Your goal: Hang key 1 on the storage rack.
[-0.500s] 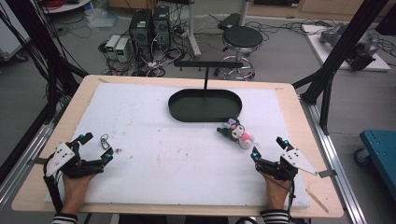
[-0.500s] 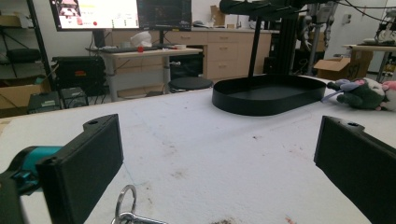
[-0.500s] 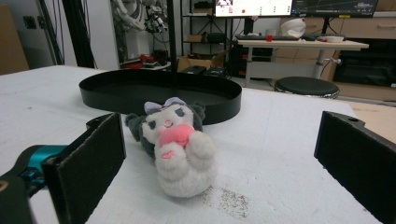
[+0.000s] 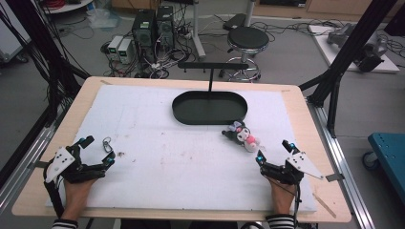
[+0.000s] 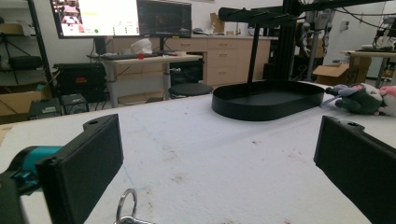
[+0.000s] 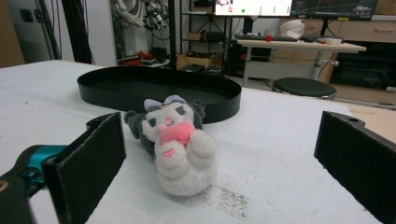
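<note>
- Left gripper [image 4: 99,149] rests on the white pad [image 4: 191,157], jaws spread wide and empty, a key ring [image 4: 107,142] lying between them.
- Right gripper [image 4: 273,150] likewise gapes, holding nothing.
- Plush toy [image 4: 243,135] lies just ahead of it, near the black tray [image 4: 186,113].

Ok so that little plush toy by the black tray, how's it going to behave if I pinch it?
The plush toy looks soft and fluffy, so it would probably squash between the jaws rather than resist. It seems light, likely sliding on the white foam mat if nudged. Lying flat, it shouldn't roll.
</note>
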Motion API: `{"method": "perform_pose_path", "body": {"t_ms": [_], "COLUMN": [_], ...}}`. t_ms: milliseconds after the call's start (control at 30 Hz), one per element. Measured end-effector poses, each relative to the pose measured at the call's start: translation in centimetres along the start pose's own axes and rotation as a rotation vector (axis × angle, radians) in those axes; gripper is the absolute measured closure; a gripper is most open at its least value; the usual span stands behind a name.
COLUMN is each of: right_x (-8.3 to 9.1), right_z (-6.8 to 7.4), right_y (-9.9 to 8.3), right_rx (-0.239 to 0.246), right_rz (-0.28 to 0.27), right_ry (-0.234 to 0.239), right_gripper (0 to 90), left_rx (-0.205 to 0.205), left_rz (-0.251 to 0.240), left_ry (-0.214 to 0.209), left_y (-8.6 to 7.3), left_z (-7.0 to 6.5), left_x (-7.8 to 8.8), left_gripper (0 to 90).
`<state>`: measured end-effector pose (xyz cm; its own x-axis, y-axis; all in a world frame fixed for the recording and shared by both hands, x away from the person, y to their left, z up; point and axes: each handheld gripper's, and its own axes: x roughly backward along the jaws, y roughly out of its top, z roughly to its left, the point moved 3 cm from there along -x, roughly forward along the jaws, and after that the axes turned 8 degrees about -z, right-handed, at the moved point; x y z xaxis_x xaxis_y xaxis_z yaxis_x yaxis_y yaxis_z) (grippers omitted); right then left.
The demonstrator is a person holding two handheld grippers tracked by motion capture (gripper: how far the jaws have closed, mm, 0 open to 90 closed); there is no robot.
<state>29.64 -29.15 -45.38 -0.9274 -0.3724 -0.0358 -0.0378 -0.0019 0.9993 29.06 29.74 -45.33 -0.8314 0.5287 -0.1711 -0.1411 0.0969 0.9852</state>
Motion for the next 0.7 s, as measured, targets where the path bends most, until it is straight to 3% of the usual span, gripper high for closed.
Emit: {"method": "perform_pose_path", "body": {"t_ms": [233,367,467,700], "right_x": [-0.1,-0.6,-0.7,-1.5], "right_z": [-0.2,-0.4,-0.6,-0.8], "right_y": [0.0,0.3,1.2,3.8], "right_rx": [-0.013,-0.004,-0.005,0.04], "right_rz": [0.009,0.057,0.06,0.14], "right_ry": [0.012,0.011,0.024,0.07], "right_gripper": [1.3,1.3,1.3,1.3], "left_rx": [0.003,0.009,0.004,0.005], "left_rz": [0.009,0.007,0.007,0.004], "left_ry": [0.001,0.003,0.001,0.002], "left_y": [0.0,0.0,0.0,0.0], "left_z": [0.0,0.0,0.0,0.0], "left_x": [-0.1,-0.1,0.0,0.0], "left_gripper": [1.7,1.7,1.7,1.7]}}
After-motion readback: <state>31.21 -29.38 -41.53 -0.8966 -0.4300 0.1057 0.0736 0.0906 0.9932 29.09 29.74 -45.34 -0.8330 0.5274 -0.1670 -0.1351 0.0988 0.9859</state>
